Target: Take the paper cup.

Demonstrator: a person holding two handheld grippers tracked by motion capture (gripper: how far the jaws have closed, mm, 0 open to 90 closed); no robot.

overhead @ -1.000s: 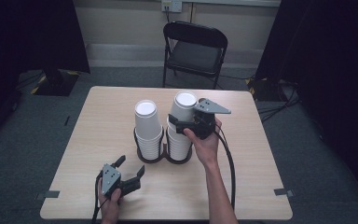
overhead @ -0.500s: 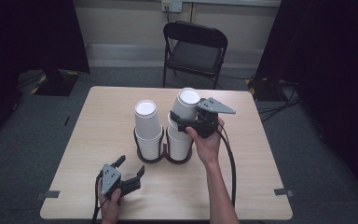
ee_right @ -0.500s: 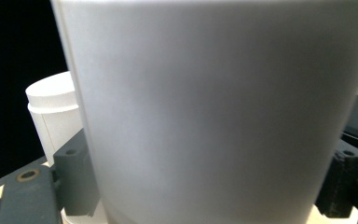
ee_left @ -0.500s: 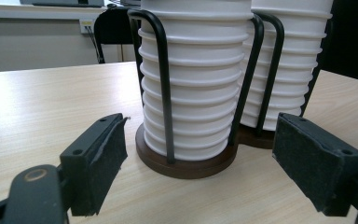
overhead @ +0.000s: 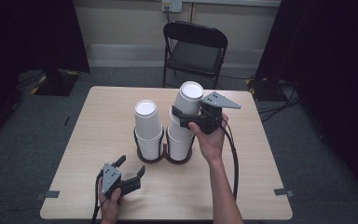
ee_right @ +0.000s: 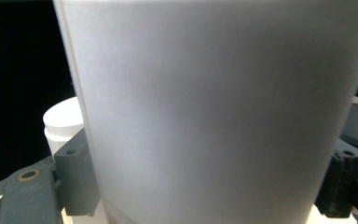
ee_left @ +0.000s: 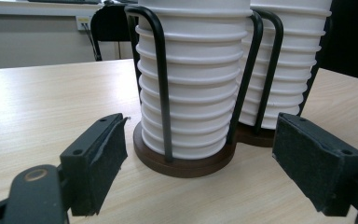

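Top cup (overhead: pixel 188 99): we see it white, upside down, tilted slightly, partly lifted off the right stack (overhead: pixel 180 140), at about 1 o'clock from the table's middle.
Right gripper (overhead: pixel 182 119): we see its jaws partway closed and pressed on the top cup from both sides; in the right gripper view the cup (ee_right: pixel 223 112) sits between the two pads.
Left gripper (overhead: pixel 129 171): we hold it low at 7 o'clock on the table (overhead: pixel 98 116), jaws spread wide with nothing between them.
Left gripper view: we look between the open pads at the cup holder (ee_left: pixel 186 161), which stands near, just ahead of them.
Cup holder: dark round base with black wire loops around both stacks, near the table's middle.
Left stack (overhead: pixel 148 128): white cups nested upside down, upright, just beside the right stack at its 9 o'clock.
Chair (overhead: pixel 194 51): black, folding, beyond the table at 12 o'clock.
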